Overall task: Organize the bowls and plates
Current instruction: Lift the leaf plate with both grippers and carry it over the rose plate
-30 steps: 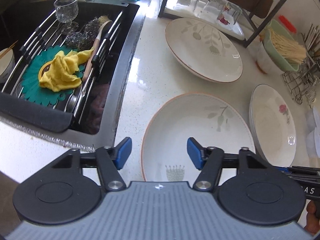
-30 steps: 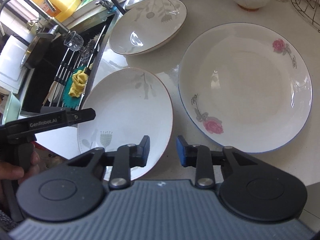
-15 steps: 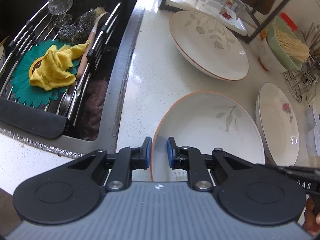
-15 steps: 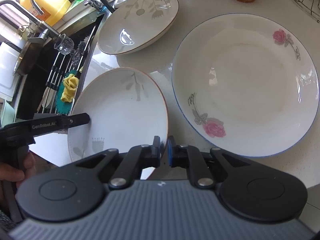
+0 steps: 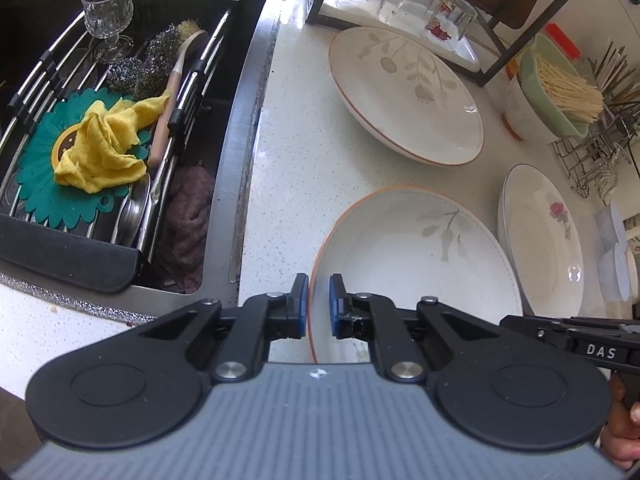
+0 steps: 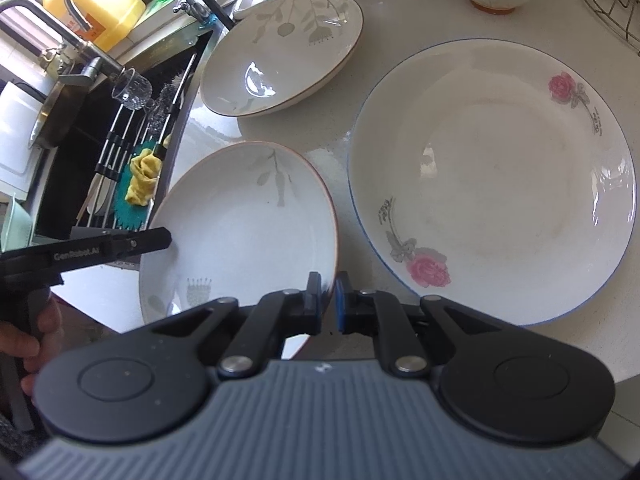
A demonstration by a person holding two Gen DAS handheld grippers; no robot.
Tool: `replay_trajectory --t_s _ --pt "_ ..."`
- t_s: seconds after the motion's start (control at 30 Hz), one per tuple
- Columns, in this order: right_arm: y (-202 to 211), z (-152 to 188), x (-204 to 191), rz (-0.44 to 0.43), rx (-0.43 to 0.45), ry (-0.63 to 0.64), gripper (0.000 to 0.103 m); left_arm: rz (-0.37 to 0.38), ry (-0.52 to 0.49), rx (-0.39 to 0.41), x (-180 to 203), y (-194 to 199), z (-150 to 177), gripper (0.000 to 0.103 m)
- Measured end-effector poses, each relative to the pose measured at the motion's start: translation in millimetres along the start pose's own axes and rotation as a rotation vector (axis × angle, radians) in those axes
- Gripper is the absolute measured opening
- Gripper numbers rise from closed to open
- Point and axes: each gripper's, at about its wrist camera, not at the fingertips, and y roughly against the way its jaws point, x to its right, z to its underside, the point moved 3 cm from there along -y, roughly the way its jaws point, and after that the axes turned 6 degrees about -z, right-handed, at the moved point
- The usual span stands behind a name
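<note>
Beyond sink point(image 5: 132, 128): rose plate's point(image 6: 492, 184) full face.

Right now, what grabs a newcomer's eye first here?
Both grippers clamp the nearest leaf-print plate by opposite rims: left gripper on its sink-side edge, right gripper on the edge toward the rose plate. In the sink, a yellow cloth lies on a teal mat.

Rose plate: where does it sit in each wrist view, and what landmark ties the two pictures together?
Left wrist: the rose plate lies at the right edge, seen edge-on, right of the near leaf plate.
Right wrist: it fills the centre right.
Shared landmark: the yellow cloth in the sink.
</note>
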Motion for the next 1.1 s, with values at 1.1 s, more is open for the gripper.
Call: replay_trajectory --t_s 1.1 --pt "66 -28 22 -0.011 0.143 -0.033 0.01 0.157 -0.102 0.058 57 31 -53 0.012"
